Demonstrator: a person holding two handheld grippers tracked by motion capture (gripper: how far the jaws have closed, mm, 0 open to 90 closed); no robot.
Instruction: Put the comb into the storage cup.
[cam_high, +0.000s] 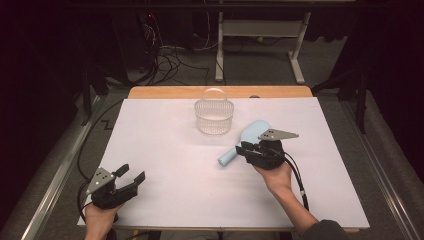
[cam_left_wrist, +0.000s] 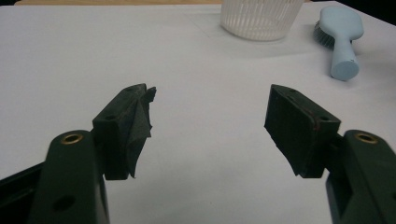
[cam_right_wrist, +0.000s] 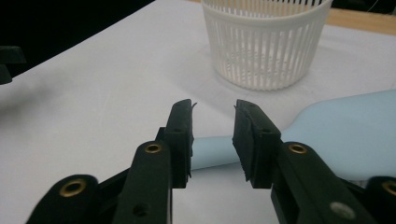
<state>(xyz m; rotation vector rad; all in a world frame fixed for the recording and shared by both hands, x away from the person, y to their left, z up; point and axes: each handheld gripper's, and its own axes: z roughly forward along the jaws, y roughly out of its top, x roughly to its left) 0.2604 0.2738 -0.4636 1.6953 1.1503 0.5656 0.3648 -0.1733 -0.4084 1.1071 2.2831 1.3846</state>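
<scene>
Closing in on the pale blue hairbrush (cam_right_wrist: 345, 135), I have my right hand-held gripper (cam_right_wrist: 213, 140) straddling its handle, jaws partly spread with a gap on each side, so I judge the grasp is only beginning. The brush lies flat on the table (cam_high: 165, 150), just beside the white basket (cam_high: 214, 117). Next I should pinch the handle squarely, then lift. My left hand-held gripper (cam_left_wrist: 208, 126) waits spread and empty. Count: one brush, one basket, two grippers.

Dark room, grey carpet floor (cam_high: 260, 67), white desk frame (cam_high: 260, 30), tangled cables (cam_high: 170, 60), white-topped table (cam_high: 165, 145)
</scene>
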